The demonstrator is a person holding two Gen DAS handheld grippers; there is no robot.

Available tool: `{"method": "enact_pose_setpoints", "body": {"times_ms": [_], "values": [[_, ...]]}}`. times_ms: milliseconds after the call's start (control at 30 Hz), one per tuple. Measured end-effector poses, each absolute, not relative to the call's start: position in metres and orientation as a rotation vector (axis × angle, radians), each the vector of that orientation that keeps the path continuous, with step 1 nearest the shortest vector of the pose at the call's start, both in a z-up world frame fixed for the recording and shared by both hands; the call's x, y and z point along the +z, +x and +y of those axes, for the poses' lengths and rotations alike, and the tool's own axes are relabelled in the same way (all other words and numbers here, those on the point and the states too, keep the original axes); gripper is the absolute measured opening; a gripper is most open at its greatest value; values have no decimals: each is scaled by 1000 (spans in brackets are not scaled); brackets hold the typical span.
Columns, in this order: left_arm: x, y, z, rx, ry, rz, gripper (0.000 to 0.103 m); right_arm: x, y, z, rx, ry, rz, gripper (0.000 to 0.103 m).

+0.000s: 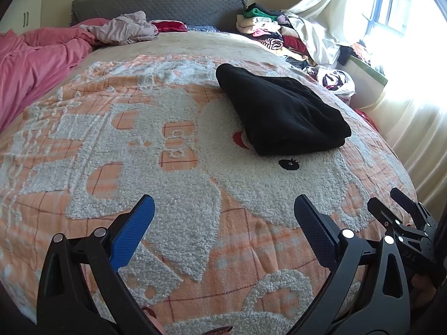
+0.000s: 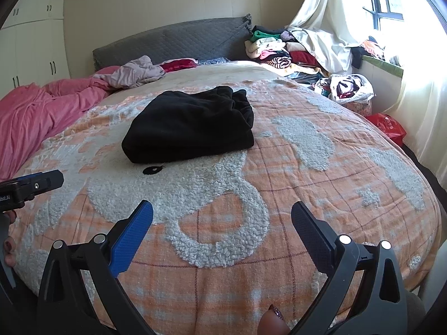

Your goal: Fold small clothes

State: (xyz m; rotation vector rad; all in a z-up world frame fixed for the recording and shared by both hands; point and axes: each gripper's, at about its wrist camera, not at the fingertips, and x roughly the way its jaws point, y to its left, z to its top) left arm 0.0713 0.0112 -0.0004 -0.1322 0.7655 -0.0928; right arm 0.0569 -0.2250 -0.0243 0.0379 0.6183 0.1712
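From the pink quilt (image 1: 33, 55) on the left, across to the left claw (image 1: 223, 215) and right claw (image 2: 222, 217), both spread wide and empty, the black garment (image 2: 190, 128) lies folded mid-bed, so I'd square its edges gently next.

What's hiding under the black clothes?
The black clothes lie folded on the blanket, covering part of its white fluffy picture. Whatever else is beneath is covered.

Pink duvet (image 1: 33, 64) cut off at left edge.
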Motion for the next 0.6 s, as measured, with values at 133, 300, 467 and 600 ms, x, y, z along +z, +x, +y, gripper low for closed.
{"method": "enact_pose_setpoints", "body": {"times_ms": [133,300,467,600], "values": [[0,71,11,-93,-132,766,94,-24,57,-225,167,37,619,99],[1,71,11,-100,-145,764,94,-23,57,-227,161,43,620,99],[2,71,11,-97,-147,763,94,-24,58,-227,161,41,622,99],[3,70,11,-98,-152,764,94,-24,58,-227,161,37,619,99]]}}
